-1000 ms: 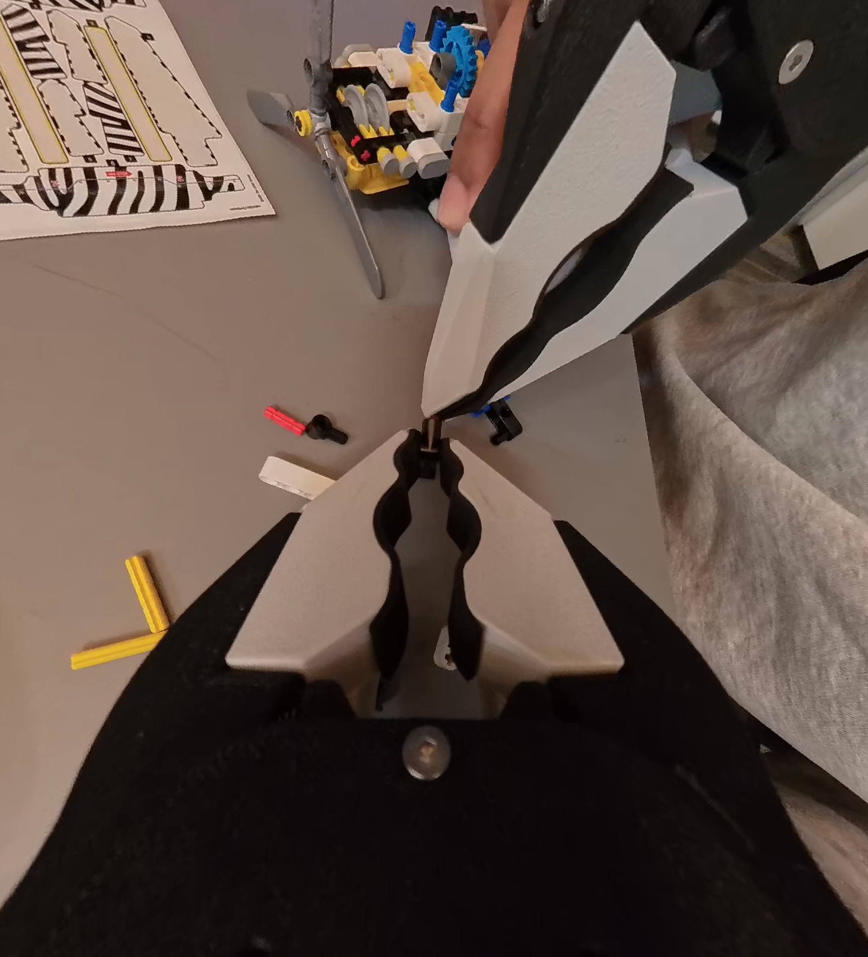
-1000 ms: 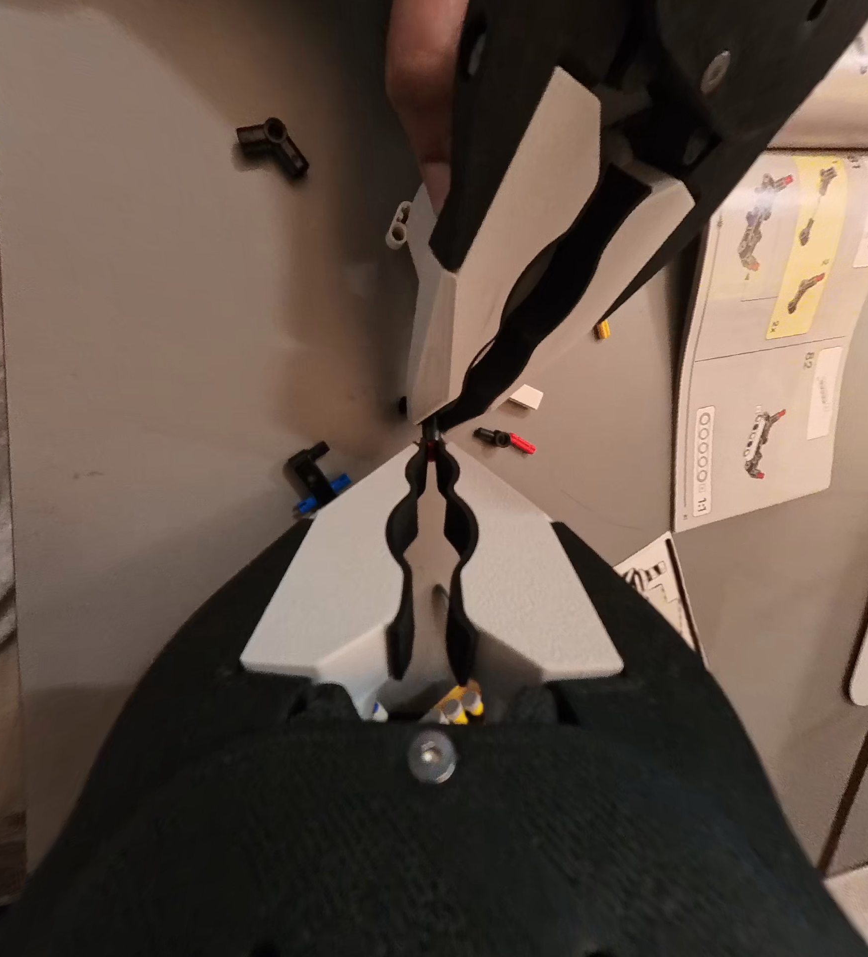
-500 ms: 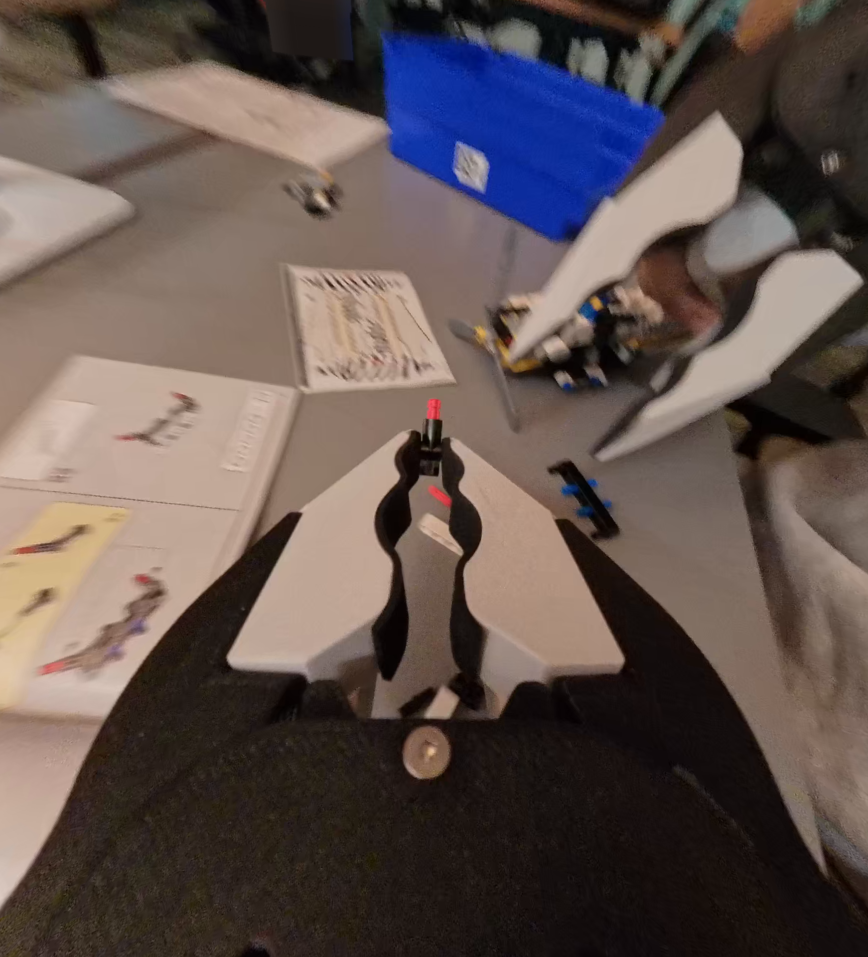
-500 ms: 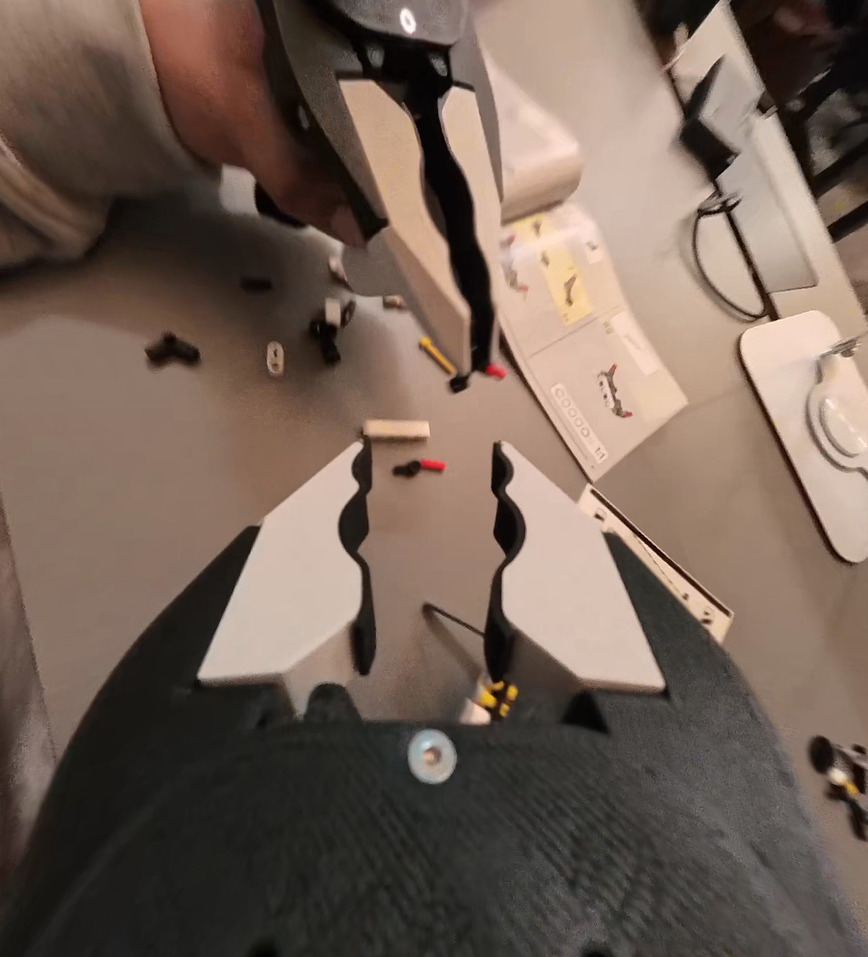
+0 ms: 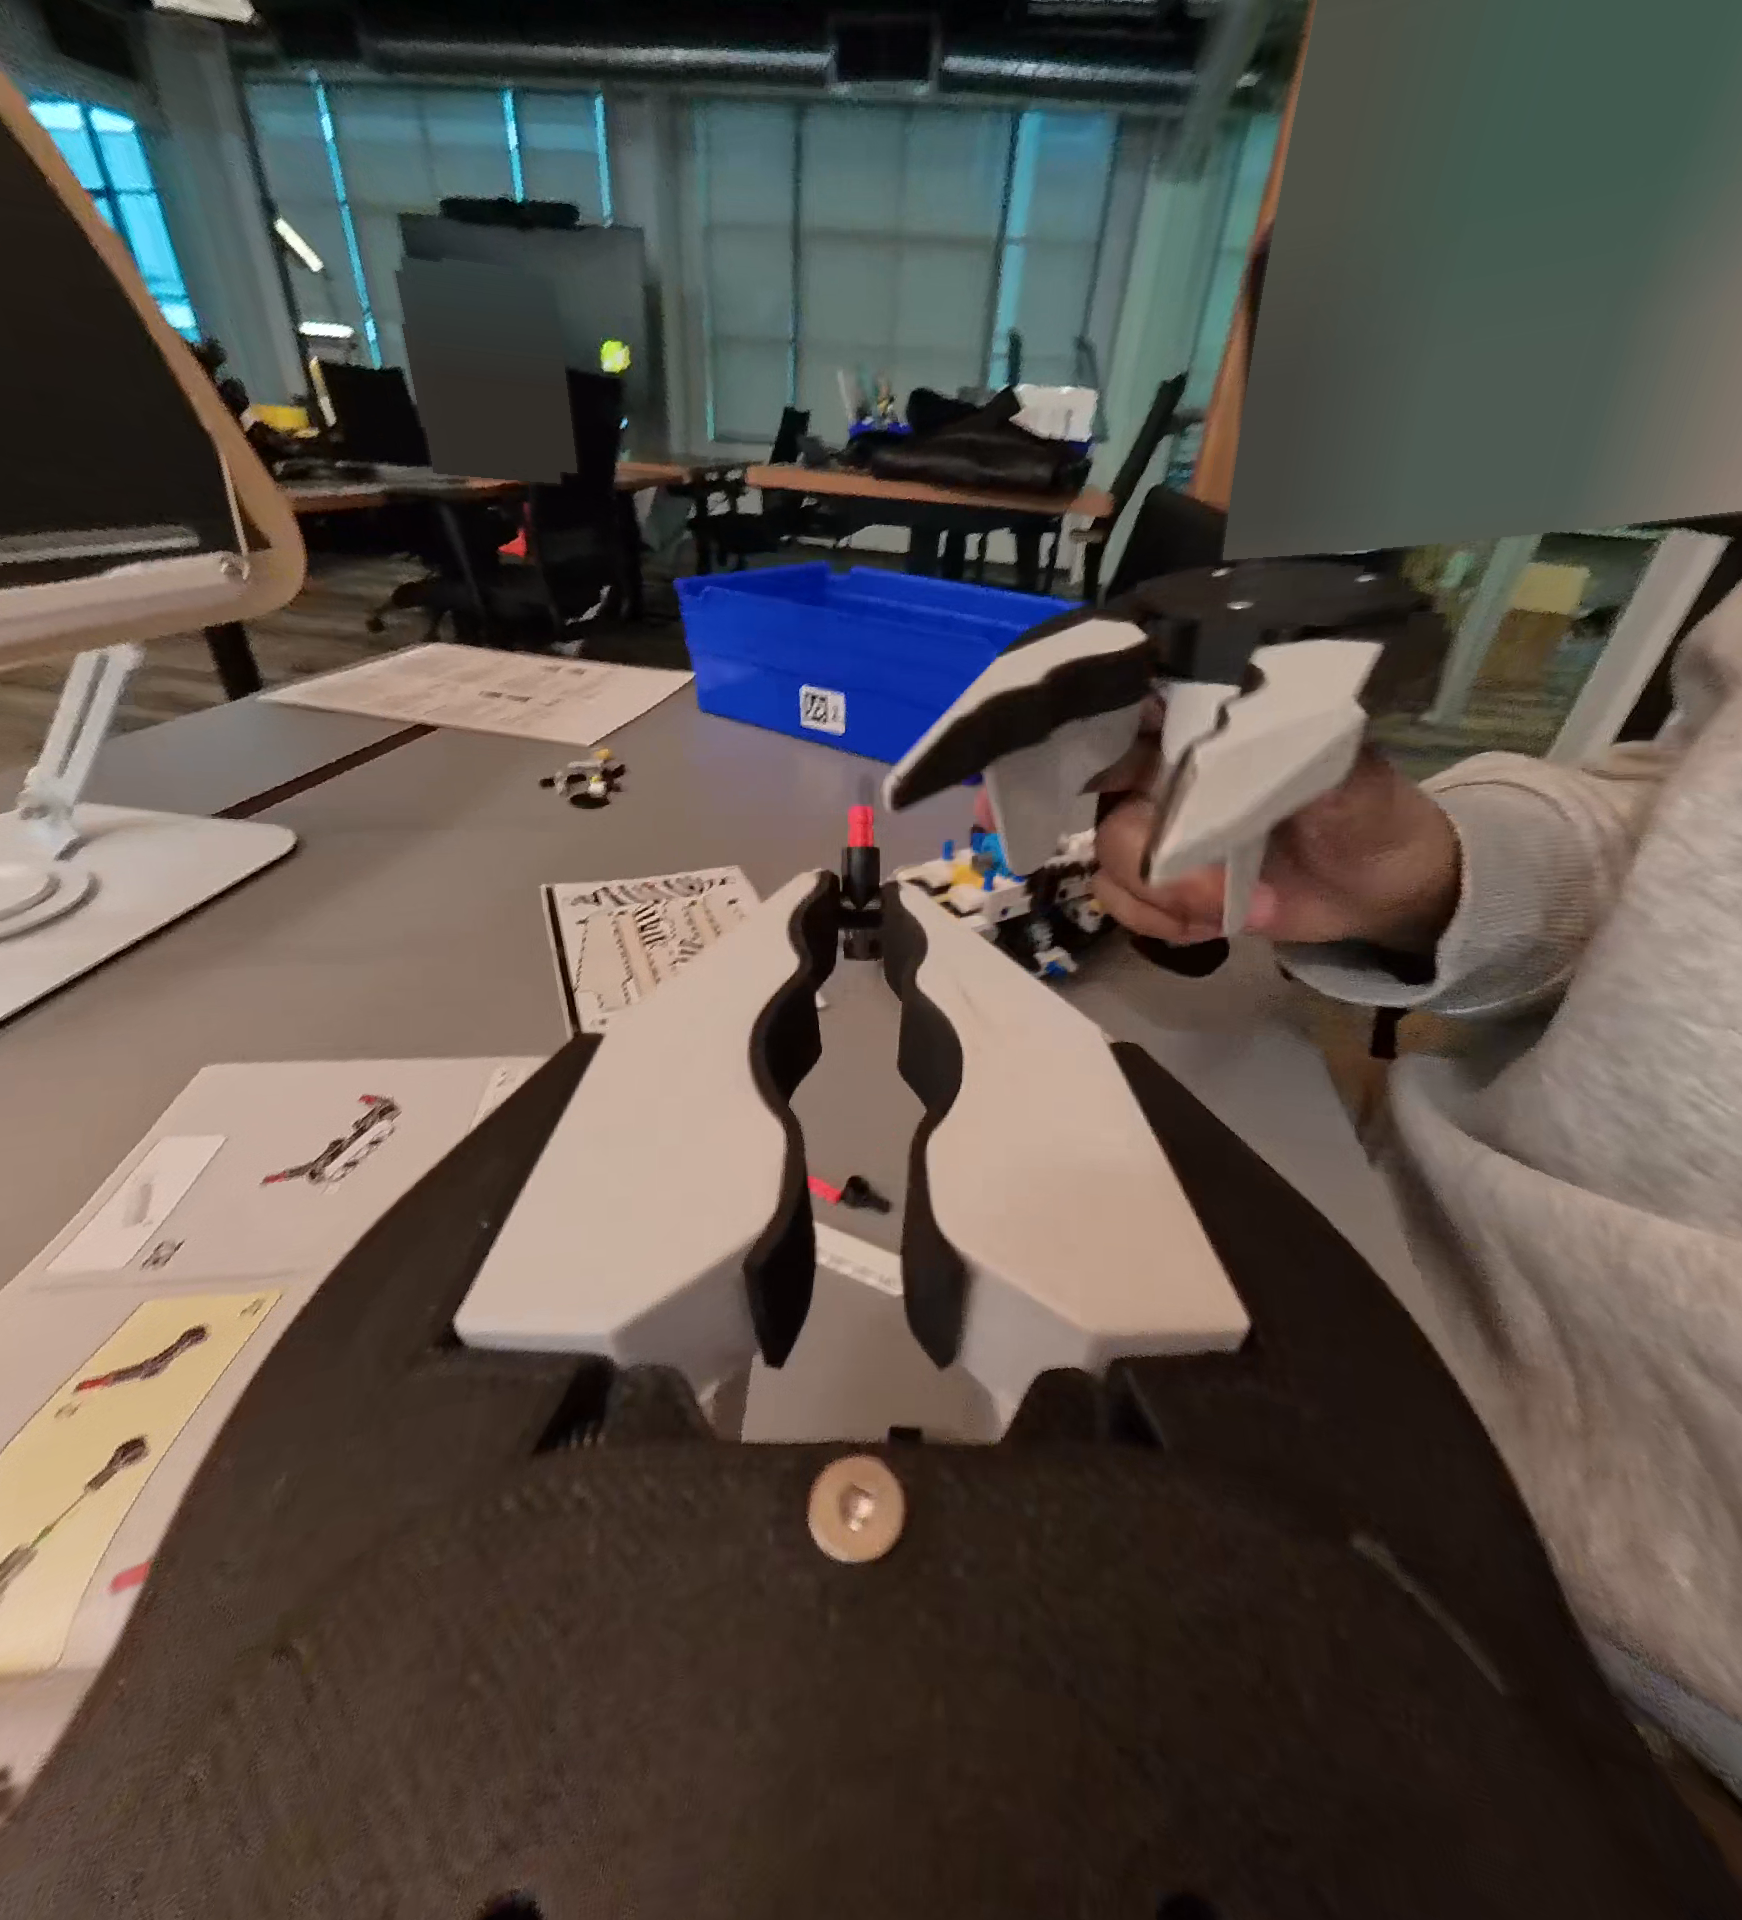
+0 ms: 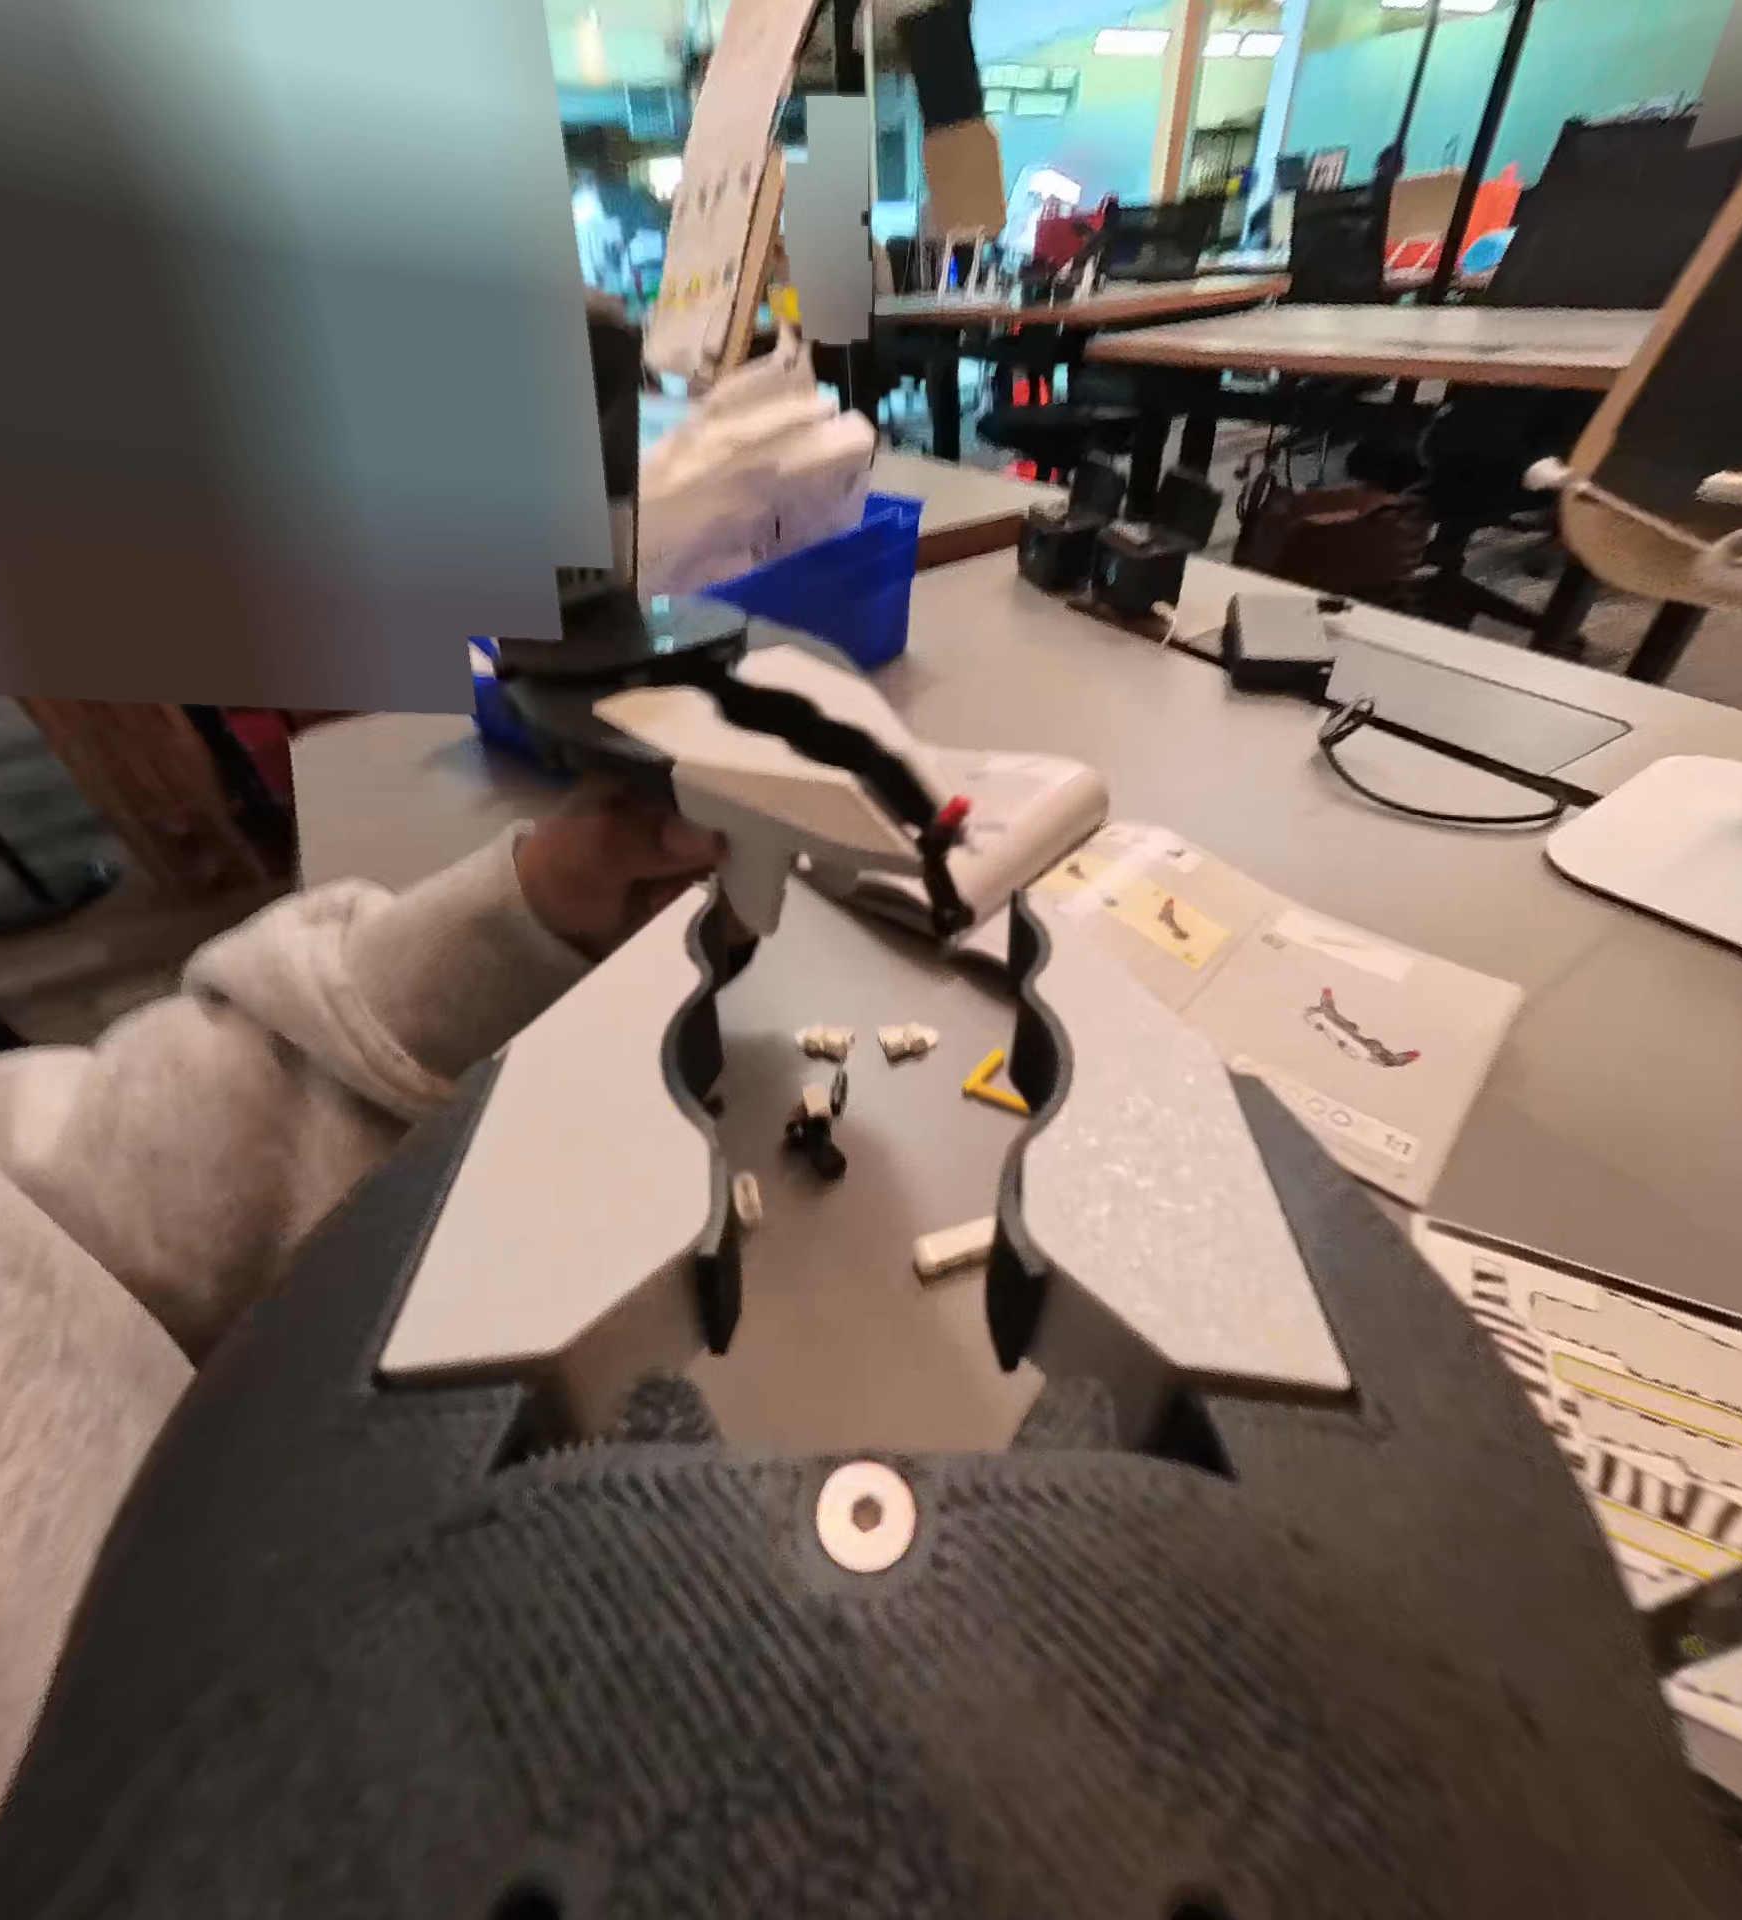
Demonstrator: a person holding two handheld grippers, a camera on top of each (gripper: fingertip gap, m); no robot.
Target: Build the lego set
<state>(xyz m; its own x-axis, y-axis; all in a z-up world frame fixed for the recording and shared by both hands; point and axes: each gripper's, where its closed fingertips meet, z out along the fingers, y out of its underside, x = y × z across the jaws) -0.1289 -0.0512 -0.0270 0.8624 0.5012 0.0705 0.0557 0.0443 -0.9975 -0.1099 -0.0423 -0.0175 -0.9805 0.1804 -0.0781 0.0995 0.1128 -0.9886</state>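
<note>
My left gripper point(image 5: 859, 914) pinches a small black-and-red pin point(image 5: 859, 868) upright between its wavy black rubber pads, lifted above the matte grey table point(image 5: 368, 935). My right gripper point(image 6: 862, 935) is spread wide, holding nothing. The partly built lego model point(image 5: 1012, 899) sits beyond, mostly hidden behind a hand point(image 5: 1293, 883). Loose pieces point(image 6: 867, 1044) lie between my right fingers, smeared; a yellow angled one point(image 6: 992, 1081) is perhaps two axles.
</note>
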